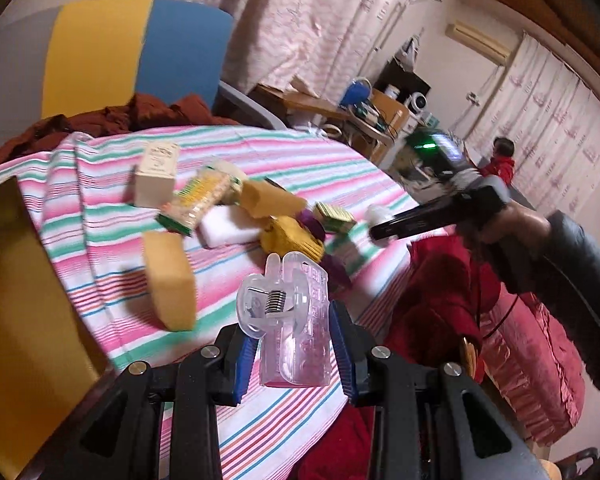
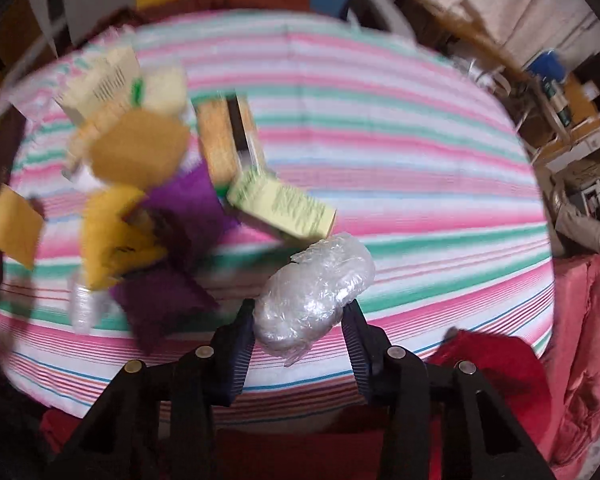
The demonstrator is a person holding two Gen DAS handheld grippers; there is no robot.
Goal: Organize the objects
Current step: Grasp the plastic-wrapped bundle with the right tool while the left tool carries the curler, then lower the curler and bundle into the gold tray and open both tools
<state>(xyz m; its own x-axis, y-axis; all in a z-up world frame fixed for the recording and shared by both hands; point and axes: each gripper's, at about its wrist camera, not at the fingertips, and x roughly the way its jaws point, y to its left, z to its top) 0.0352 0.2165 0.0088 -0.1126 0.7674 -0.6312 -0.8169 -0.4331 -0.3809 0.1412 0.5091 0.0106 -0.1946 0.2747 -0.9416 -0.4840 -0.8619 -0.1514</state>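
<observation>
My left gripper [image 1: 294, 332] is shut on a clear plastic clip [image 1: 292, 312] with a metal spring, held above the striped cloth [image 1: 300, 160]. My right gripper [image 2: 300, 312] is shut on a bundle wrapped in clear plastic [image 2: 312, 292] and hovers over the cloth's near edge. In the left wrist view the right gripper [image 1: 384, 232] reaches in from the right toward the pile. The pile holds a yellow sponge [image 1: 168, 280], a white carton [image 1: 156, 174], a snack packet [image 1: 198, 200], a pale green box [image 2: 284, 204] and purple cloth [image 2: 180, 208].
A chair with a yellow and blue back [image 1: 140, 48] stands behind the table. A yellow board [image 1: 16, 300] rises at the left edge. Red fabric [image 1: 440, 300] lies at the right. A person in red [image 1: 502, 156] sits far off by cluttered desks.
</observation>
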